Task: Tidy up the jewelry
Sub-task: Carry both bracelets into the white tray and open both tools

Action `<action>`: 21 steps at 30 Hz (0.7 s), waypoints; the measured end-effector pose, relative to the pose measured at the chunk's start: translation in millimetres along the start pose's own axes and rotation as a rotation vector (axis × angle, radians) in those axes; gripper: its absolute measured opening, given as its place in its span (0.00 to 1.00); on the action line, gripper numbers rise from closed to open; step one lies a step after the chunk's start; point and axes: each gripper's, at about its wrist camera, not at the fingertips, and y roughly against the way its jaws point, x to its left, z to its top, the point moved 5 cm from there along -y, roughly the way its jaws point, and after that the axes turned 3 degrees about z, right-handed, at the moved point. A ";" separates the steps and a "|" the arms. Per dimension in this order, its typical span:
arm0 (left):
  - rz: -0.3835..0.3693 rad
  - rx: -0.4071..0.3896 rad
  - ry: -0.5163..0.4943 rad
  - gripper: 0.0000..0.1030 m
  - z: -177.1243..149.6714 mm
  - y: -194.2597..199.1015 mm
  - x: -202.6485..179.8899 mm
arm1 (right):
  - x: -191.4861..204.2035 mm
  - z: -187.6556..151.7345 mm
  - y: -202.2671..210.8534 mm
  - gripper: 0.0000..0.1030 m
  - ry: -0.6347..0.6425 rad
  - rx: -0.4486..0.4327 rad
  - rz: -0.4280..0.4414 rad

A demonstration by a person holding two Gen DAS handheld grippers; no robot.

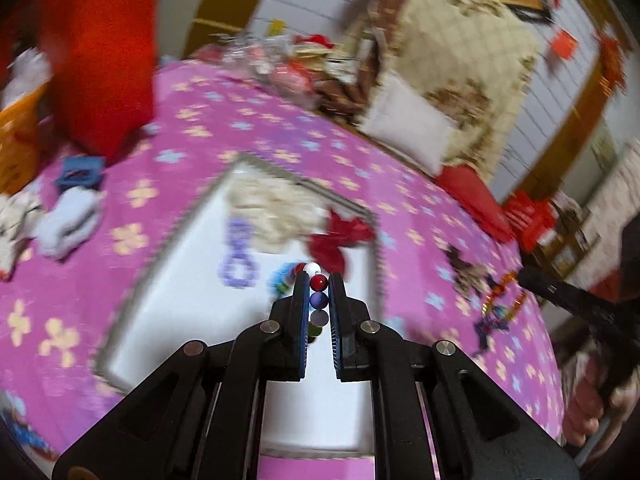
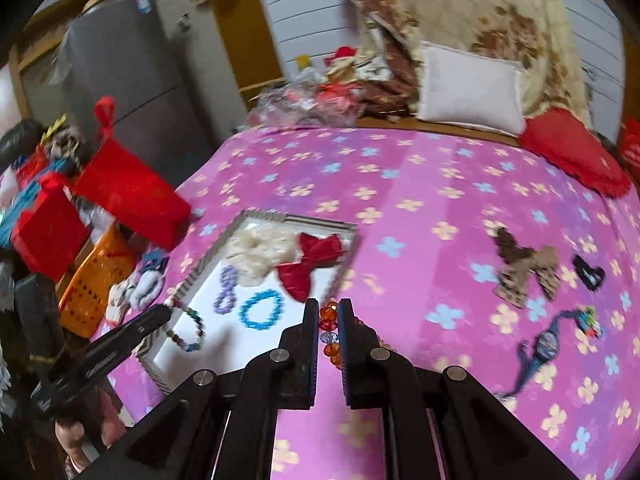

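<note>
Left gripper (image 1: 319,280) clamped on multicolour bead bracelet (image 1: 319,300) above white tray (image 2: 256,344); right gripper (image 2: 328,308) clamped on orange bead bracelet (image 2: 328,322).

The left tool (image 1: 318,292) hides the lower beads of its bracelet (image 1: 319,280).

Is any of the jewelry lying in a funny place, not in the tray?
Yes. A brown bow, a black clip and a blue watch lie loose on the pink cloth, away from the tray. The purple and blue bracelets are inside it.
</note>
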 end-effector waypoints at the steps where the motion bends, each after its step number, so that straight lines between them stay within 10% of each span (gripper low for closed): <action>1: 0.019 0.007 0.016 0.08 0.4 -2.6 8.3 | 6.5 0.0 -3.8 0.08 0.011 0.006 0.004; 11: 0.152 0.116 0.177 0.07 -6.4 -34.7 71.5 | 111.3 -16.9 -87.4 0.08 0.152 0.139 0.076; 21: 0.166 0.150 0.246 0.07 -10.7 -46.0 89.9 | 100.4 -52.7 -133.9 0.08 0.150 0.238 0.017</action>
